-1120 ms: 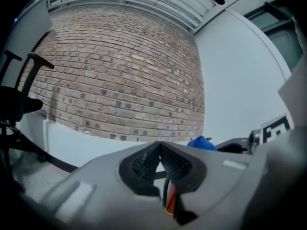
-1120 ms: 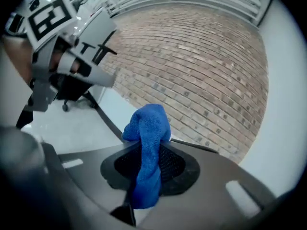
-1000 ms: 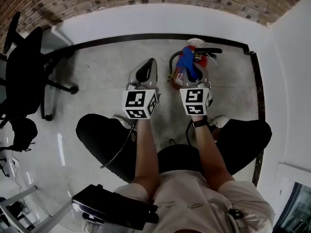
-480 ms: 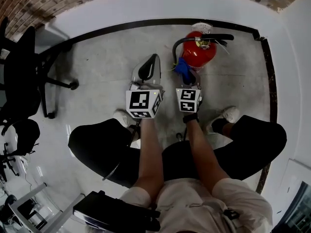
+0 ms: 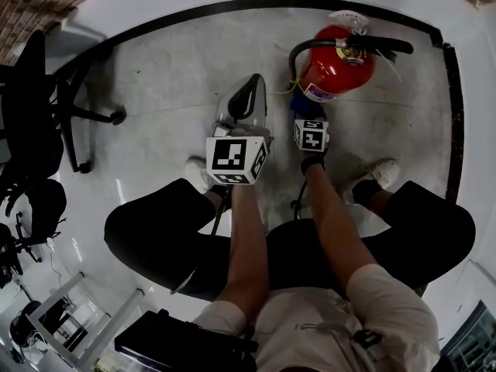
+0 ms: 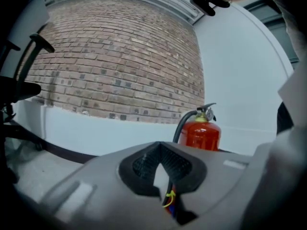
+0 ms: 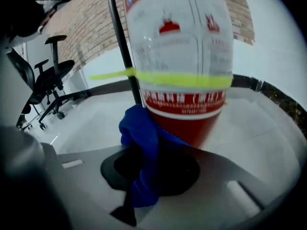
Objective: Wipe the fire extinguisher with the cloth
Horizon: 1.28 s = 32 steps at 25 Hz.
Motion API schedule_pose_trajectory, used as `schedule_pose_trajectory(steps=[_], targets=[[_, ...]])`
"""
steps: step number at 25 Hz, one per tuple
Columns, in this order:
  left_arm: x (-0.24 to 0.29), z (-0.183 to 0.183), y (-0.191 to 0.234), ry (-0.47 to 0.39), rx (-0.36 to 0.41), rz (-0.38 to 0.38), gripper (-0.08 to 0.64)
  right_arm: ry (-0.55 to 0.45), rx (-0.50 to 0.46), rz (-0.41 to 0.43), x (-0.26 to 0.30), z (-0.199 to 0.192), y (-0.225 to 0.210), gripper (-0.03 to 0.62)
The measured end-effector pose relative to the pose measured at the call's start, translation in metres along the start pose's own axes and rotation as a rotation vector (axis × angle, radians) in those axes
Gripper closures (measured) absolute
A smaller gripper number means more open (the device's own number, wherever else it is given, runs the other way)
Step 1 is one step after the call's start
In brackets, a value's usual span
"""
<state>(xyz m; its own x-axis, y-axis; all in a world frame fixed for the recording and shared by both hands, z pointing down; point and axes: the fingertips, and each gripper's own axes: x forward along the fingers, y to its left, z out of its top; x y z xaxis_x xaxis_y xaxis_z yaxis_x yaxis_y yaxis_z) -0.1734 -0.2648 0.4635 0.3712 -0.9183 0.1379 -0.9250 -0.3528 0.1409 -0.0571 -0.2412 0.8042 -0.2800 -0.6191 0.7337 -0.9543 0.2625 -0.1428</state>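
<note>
Jaws: right gripper (image 7: 153, 176) clenched on the blue cloth (image 7: 143, 143), which presses the lower body of the red fire extinguisher (image 7: 182, 56). Left gripper (image 6: 163, 169) closed, empty, held aside. Wiping under way, I judge. Next stroke calls for firm contact round the curve. Brick wall (image 6: 110, 56), bare concrete floor (image 5: 170, 76), office chair (image 5: 39, 107) at left

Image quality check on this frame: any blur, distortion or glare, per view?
Head view: sharp, but strong fisheye bends the black floor strip; faint glare on the floor at left. Left gripper view: dark vignetted corners, fire extinguisher fairly crisp. Right gripper view: fire extinguisher label blurred, print unreadable; blue cloth soft.
</note>
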Motion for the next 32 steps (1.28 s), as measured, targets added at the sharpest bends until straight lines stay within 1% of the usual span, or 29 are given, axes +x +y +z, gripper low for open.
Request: schedule_pose_trajectory(steps=[2,4,6,8,10,12,14,17,20,23,25,27,30,32], targets=[[0.004,-0.003,0.001,0.011,0.003,0.002,0.558,0.063,-0.001,0.007,0.014,-0.017,-0.008,0.514],[0.007,-0.004,0.004,0.014,0.003,0.008,0.558,0.099,-0.027,0.016,0.022,-0.022,-0.012,0.515],[0.008,-0.004,0.005,0.015,-0.003,0.014,0.558,0.109,-0.037,0.024,0.021,-0.022,-0.012,0.515],[0.007,0.0,0.001,0.012,-0.008,0.011,0.558,0.093,-0.044,0.039,0.008,-0.015,-0.007,0.514],[0.005,0.006,-0.005,0.006,-0.009,0.004,0.558,0.052,-0.073,0.067,-0.019,0.003,0.005,0.515],[0.001,0.014,-0.01,-0.002,-0.015,-0.003,0.558,-0.007,-0.117,0.113,-0.065,0.031,0.025,0.515],[-0.005,0.023,-0.012,-0.013,-0.022,-0.001,0.558,-0.12,-0.147,0.158,-0.118,0.07,0.041,0.514],[-0.012,0.035,-0.008,-0.024,-0.048,0.023,0.558,-0.317,-0.118,0.196,-0.195,0.135,0.045,0.514],[-0.018,0.049,-0.011,-0.051,-0.046,0.023,0.558,-0.467,-0.089,0.255,-0.249,0.191,0.039,0.514],[-0.021,0.062,-0.021,-0.075,-0.031,0.0,0.558,-0.593,-0.022,0.279,-0.29,0.248,0.029,0.514],[-0.023,0.066,-0.026,-0.083,-0.02,-0.011,0.558,-0.605,0.022,0.292,-0.296,0.271,0.024,0.515],[-0.026,0.069,-0.029,-0.089,-0.018,-0.012,0.558,-0.577,0.047,0.312,-0.286,0.279,0.022,0.515],[-0.028,0.068,-0.033,-0.087,-0.013,-0.018,0.558,-0.576,0.058,0.332,-0.276,0.269,0.022,0.516],[-0.028,0.068,-0.034,-0.085,-0.009,-0.024,0.558,-0.575,0.037,0.323,-0.275,0.256,0.024,0.517]])
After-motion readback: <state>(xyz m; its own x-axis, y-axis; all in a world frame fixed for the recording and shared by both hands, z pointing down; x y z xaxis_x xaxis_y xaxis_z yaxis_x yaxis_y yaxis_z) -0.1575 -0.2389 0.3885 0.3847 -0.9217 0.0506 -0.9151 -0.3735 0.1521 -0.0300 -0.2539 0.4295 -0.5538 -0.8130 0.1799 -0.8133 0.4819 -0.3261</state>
